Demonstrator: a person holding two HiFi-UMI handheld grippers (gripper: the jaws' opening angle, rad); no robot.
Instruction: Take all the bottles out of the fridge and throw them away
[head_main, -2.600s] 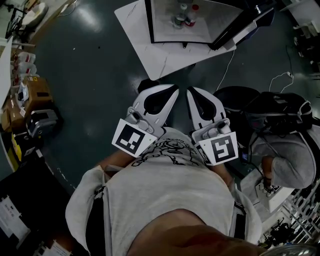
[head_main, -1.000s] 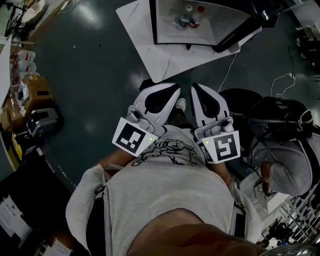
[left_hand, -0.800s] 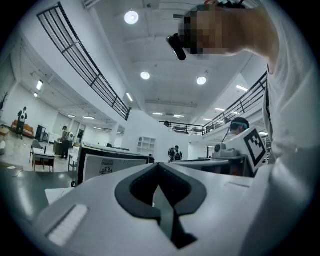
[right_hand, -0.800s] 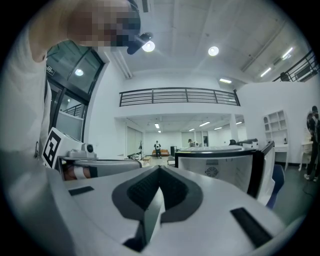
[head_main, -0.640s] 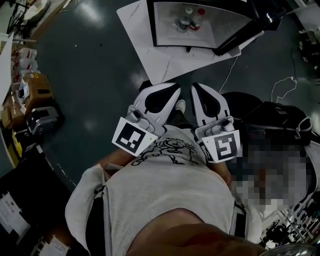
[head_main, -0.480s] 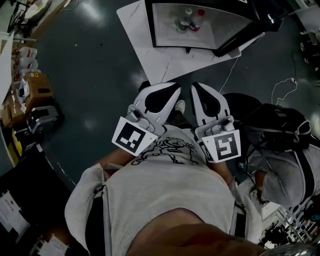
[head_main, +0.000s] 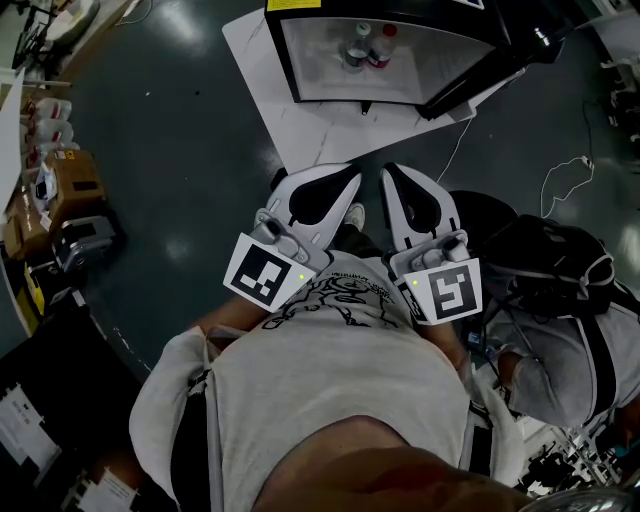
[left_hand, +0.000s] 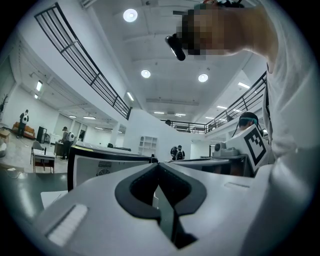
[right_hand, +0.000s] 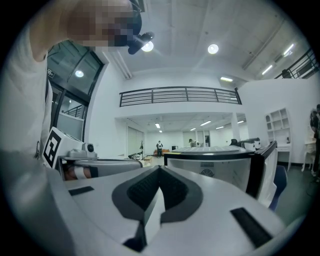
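Left gripper (head_main: 349, 176) and right gripper (head_main: 389, 172) are held level, side by side, in front of the person's chest. Both pairs of jaws are closed together with nothing between them. Bottles (head_main: 364, 44) stand clustered inside the open mini fridge (head_main: 281, 55), well ahead of both jaw tips and untouched. The fridge door (head_main: 478, 68) hangs open at right. The fridge sits on a white board (head_main: 300, 125).

Small black-framed fridge (head_main: 283, 60) with a pale interior, its black door (head_main: 478, 68) swung open to the right, standing on a white board (head_main: 310, 125), a tight cluster of small bottles (head_main: 365, 48) inside, apparently upright, one red-capped, one white-capped
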